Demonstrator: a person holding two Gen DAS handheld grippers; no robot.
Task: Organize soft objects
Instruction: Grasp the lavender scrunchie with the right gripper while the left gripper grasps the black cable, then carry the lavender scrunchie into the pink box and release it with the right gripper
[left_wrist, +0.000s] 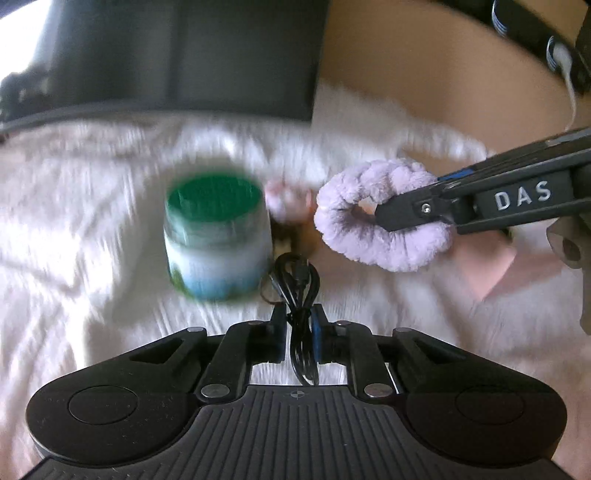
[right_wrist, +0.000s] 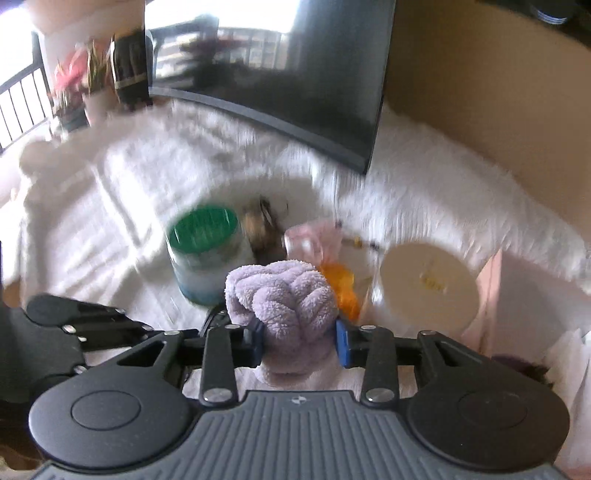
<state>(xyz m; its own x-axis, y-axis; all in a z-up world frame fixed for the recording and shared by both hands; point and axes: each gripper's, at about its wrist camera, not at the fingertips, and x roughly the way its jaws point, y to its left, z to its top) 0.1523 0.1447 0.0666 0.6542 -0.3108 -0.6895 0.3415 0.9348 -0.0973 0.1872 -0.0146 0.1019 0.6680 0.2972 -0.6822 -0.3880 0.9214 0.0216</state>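
Note:
My left gripper is shut on a bundled black cable that loops out above its fingertips and hangs down between the fingers. My right gripper is shut on a fluffy lilac scrunchie, its blue pads pressing both sides. In the left wrist view that scrunchie hangs as a ring on the right gripper, which reaches in from the right, above the white fuzzy cover. A pink soft item lies behind the scrunchie, blurred.
A jar with a green lid stands just left of the cable. A round white-lidded tub and something orange sit to the right. A dark monitor stands at the back, a tan wall to the right, potted plants far left.

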